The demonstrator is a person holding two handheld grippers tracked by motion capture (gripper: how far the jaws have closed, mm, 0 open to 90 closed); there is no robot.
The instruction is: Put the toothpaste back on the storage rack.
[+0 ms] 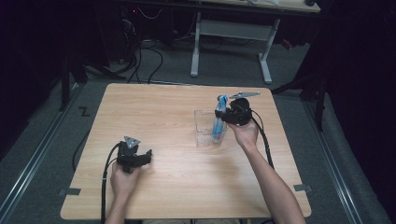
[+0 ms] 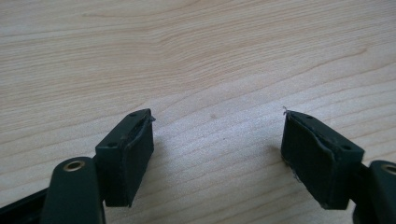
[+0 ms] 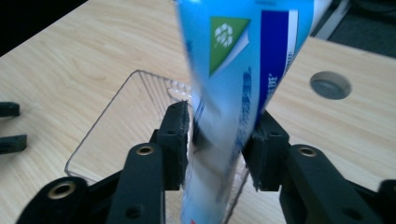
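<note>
Right gripper [image 1: 224,112] hangs over the clear plastic box [image 1: 208,127] near the table's right edge, its jaws spread just off the blue tube [image 3: 233,88], which stands between them, blurred, its lower end inside the box. Light wooden table [image 1: 177,177], grey floor and a white desk frame behind. Left gripper [image 2: 217,149] rests near the front left corner, jaws wide apart over bare wood; both forearms reach in from the near edge.

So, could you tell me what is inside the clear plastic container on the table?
A blue toothpaste tube stands upright in the clear container, between the right gripper's jaws. Its lower end is blurred and cut off in the right gripper view, so whether it touches the bottom is unclear.
</note>
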